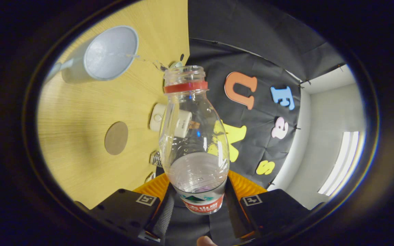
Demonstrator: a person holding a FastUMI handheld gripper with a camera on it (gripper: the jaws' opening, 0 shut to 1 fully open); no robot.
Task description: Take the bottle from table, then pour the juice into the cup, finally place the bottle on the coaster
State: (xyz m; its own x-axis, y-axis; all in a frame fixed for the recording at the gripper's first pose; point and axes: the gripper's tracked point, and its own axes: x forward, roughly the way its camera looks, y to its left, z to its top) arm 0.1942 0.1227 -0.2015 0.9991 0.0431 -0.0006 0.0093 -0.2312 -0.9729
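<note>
A clear plastic bottle point(193, 136) with a red neck ring and no cap sits between my fingers, and my gripper point(198, 201) is shut on its labelled body. The bottle is tipped over, its open mouth aimed at a pale cup point(106, 54) on the wooden table point(80, 112). A thin clear stream runs from the mouth to the cup's rim. A little liquid still lies in the bottle. A round brown coaster point(116, 138) lies flat on the table, beside the bottle and nearer to my fingers than the cup.
A small white device point(157, 118) sits on the table behind the bottle, near the table's edge. Other small items lie along that edge. The black cloth wall hangs beyond the edge, with a light wall and window past it.
</note>
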